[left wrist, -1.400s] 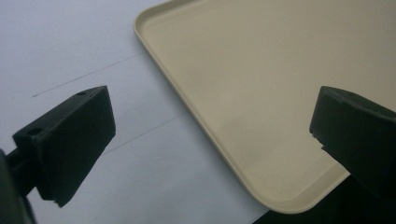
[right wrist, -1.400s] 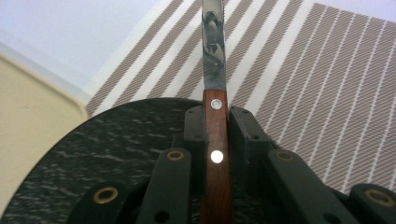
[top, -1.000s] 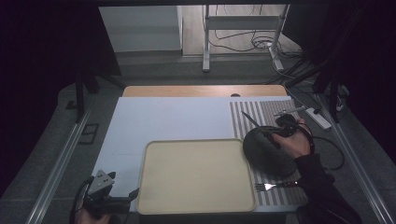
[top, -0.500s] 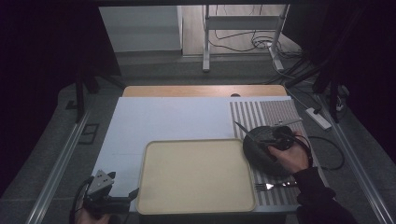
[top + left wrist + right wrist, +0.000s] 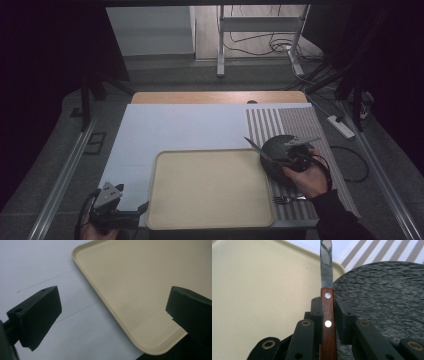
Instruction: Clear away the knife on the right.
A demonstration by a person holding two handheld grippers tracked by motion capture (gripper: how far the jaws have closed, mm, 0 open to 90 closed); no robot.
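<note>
Each claw (image 5: pixel 328 312) is matte black with brass-ringed pivot holes, seemingly cabled, beneath a dark sleeve (image 5: pixel 340 217).

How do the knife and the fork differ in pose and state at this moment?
The knife is clamped by its wooden handle in the right gripper, blade out over the tray; the fork lies loose on the striped mat. The knife has a wooden handle, the fork looks all metal. Both sit near the dark plate.

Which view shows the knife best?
The right gripper view: the knife fills the centre, its wooden handle clamped between the jaws. The high view shows it small, pointing toward the tray.
</note>
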